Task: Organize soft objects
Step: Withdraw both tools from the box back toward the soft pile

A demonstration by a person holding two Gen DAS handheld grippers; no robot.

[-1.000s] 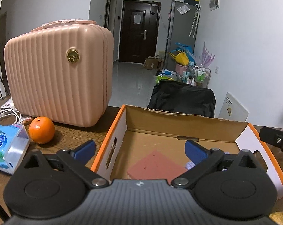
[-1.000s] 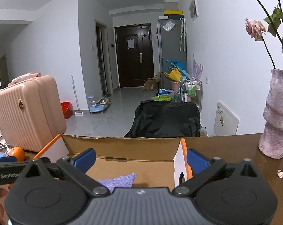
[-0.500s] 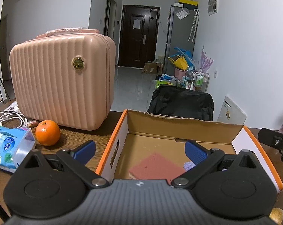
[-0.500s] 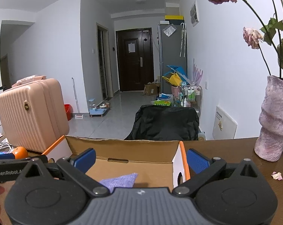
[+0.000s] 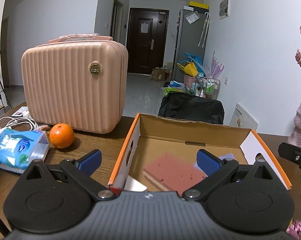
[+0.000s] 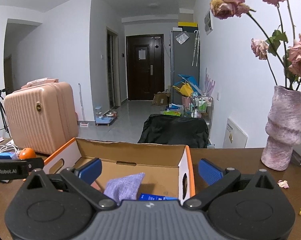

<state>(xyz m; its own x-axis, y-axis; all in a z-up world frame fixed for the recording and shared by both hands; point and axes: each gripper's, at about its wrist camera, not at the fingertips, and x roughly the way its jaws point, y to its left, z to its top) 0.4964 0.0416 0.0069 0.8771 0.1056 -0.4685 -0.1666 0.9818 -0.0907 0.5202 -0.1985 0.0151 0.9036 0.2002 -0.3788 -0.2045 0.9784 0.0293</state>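
Both grippers have been drawn back and raised over the last second: in the left wrist view the box (image 5: 192,138) now sits lower and farther off, more of the table (image 5: 102,140) and the orange (image 5: 61,136) are shown, and a white card at the box's near left corner has come into sight. In the right wrist view the vase (image 6: 284,128) and its dried roses (image 6: 228,4) have swung further into frame. The left gripper (image 5: 148,159) is seen with jaws spread wide and nothing between them; the right gripper (image 6: 149,168) is likewise spread and empty. The soft items are found inside the box: a pink sponge (image 5: 172,173) flat on the floor toward the near side, a lilac cloth (image 6: 123,186) to its right, and a blue packet (image 6: 156,197) at the near right corner, partly hidden by the gripper body. A tissue pack (image 5: 14,150) lies outside the box, left of the orange and in front of the pink case (image 5: 74,88). The retreat with empty jaws is read as a placement finished. Whether the tissue pack counts as a remaining soft item cannot be told; if so, it is judged the likely next target for the left gripper.
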